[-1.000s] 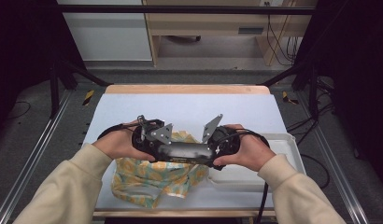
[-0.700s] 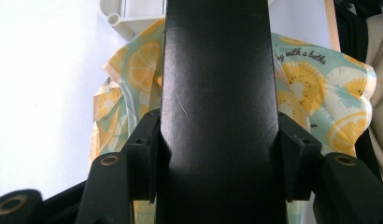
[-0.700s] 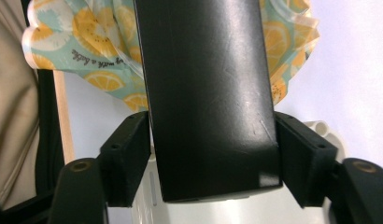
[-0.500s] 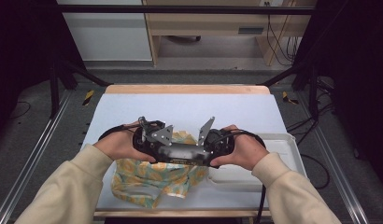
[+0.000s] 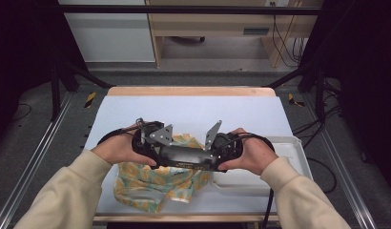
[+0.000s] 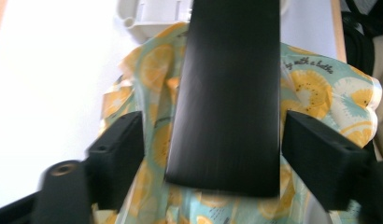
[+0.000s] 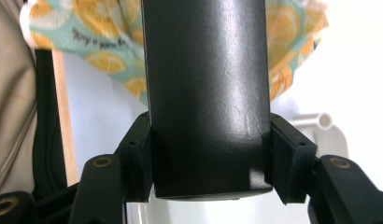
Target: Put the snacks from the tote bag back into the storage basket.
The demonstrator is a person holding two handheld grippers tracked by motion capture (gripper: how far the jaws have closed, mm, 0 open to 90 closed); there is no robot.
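A long black bar [image 5: 186, 156] hangs level above the table between my two grippers. My right gripper [image 7: 208, 154] is shut on one end of it. Its jaws have just been closing, and both pads [image 7: 138, 154] press the bar's [image 7: 206, 84] sides. My left gripper [image 6: 217, 149] is open around the other end. Its jaws have just been opening, and a gap shows on each side of the bar [image 6: 227, 93]. In the high view the left gripper [image 5: 160, 152] and right gripper [image 5: 215, 155] face each other. Under them lies a crumpled teal cloth [image 5: 150, 183] printed with lemon slices.
A white plastic tray [image 5: 289, 148] sits on the pale tabletop [image 5: 193, 107] at the right, beside the cloth. The table's wooden front edge [image 5: 184, 218] is close to the person's sleeves. Dark frame rails run along both sides.
Both hands keep their place over the cloth with the bar between them. The right gripper's grey plate has tipped slightly.
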